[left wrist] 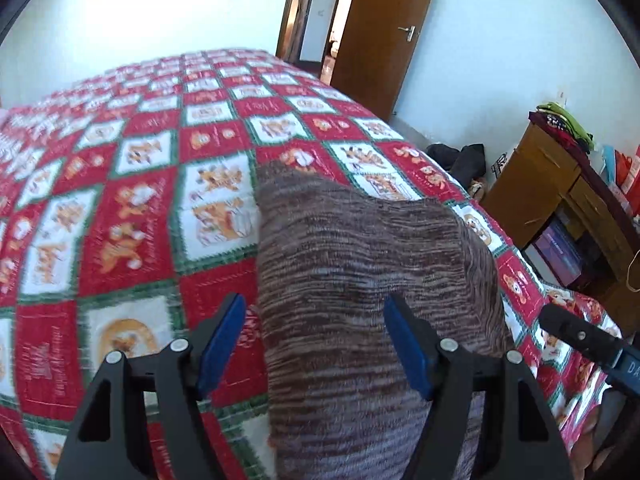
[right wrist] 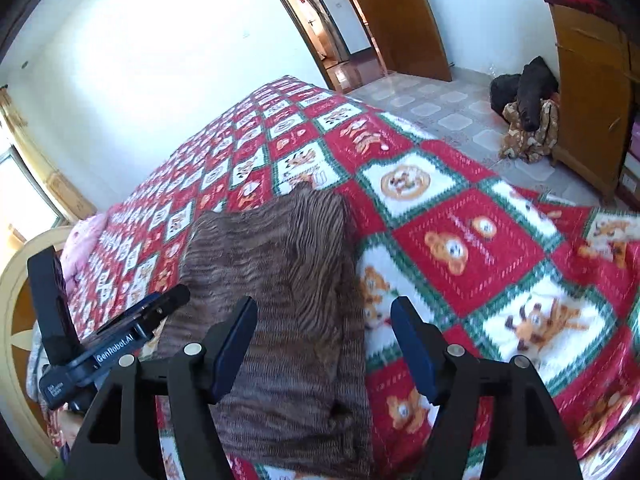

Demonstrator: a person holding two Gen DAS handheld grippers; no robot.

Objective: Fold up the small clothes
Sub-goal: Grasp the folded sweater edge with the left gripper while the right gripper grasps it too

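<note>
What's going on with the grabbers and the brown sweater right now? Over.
Left gripper open, right gripper open, both empty. Sweater flat on the blanket, lying between both sets of jaws. Nothing in the way.

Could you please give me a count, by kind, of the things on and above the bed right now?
Grippers: 2, left and right, both open
Brown garment: 1
Bedspread: 1
Total: 4
</note>
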